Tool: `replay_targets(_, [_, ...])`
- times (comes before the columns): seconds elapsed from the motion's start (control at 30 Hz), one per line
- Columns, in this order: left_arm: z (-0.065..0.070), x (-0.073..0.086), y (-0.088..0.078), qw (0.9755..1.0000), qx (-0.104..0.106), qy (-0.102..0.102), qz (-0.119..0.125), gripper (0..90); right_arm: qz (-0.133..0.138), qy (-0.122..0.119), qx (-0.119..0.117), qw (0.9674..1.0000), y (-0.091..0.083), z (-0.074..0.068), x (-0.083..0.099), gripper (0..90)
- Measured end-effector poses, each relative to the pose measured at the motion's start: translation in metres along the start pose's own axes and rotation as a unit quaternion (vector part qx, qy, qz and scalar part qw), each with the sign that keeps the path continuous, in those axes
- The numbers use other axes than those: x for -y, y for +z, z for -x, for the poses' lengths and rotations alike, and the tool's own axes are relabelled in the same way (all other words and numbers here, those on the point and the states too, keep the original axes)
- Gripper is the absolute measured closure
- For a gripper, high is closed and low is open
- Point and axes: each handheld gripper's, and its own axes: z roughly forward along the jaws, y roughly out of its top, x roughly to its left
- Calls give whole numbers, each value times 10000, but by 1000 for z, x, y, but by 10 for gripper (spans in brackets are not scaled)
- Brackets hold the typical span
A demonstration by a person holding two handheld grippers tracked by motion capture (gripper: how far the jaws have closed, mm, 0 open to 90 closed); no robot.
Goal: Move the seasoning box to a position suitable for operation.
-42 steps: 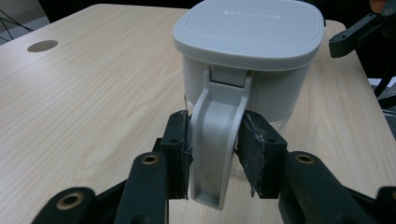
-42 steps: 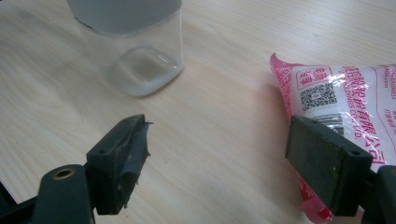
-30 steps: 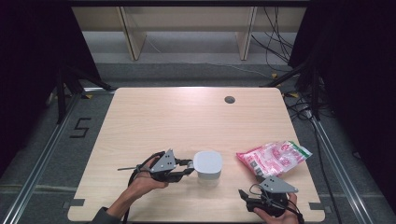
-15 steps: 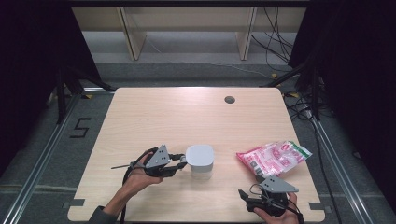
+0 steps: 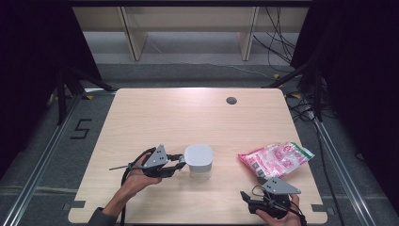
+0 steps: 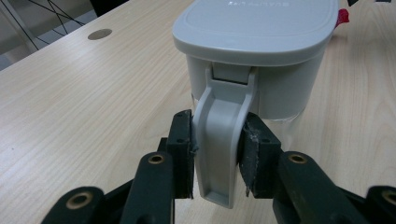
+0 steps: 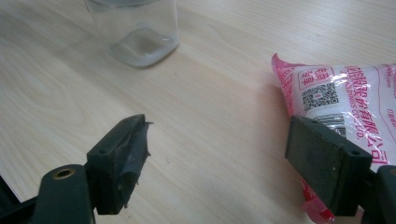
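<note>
From the high view, the work looks to be in its early part: the left gripper (image 5: pixel 178 162) has a hold on the grey-lidded jug (image 5: pixel 198 161) just below the middle of the frame, while the pink bag (image 5: pixel 275 159) lies unopened at lower right on the table (image 5: pixel 188 117), so whatever is to go from bag to jug seems not yet begun. The left forearm comes in from the bottom edge, with the gripper lying level and pointing right at the jug; the right gripper (image 5: pixel 247 197) sits low at the bottom right, just short of the bag. In the left gripper view, the jaws press from both sides on the jug's handle (image 6: pixel 219 140) at mid-frame, under the closed lid (image 6: pixel 257 25). In the right gripper view, the jaws stand wide with nothing between them; the bag (image 7: pixel 345 98) lies at right, and the jug's clear base (image 7: pixel 135 32) at top.
</note>
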Motion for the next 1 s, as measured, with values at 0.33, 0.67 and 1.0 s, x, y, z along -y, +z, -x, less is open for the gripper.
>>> replay_targets(0.33, [-3,1,-4,9995,-12,-321,14,494,44,-107,25,9999,0,3,0,220])
replay_targets(0.67, [5,-18,-26,9986,-256,-359,298,352,-62,3,-46,10000,-1,3,1,217])
replay_targets(1.0, [1,-35,-38,9961,-283,-658,517,376,-82,6,-53,10000,0,5,2,216])
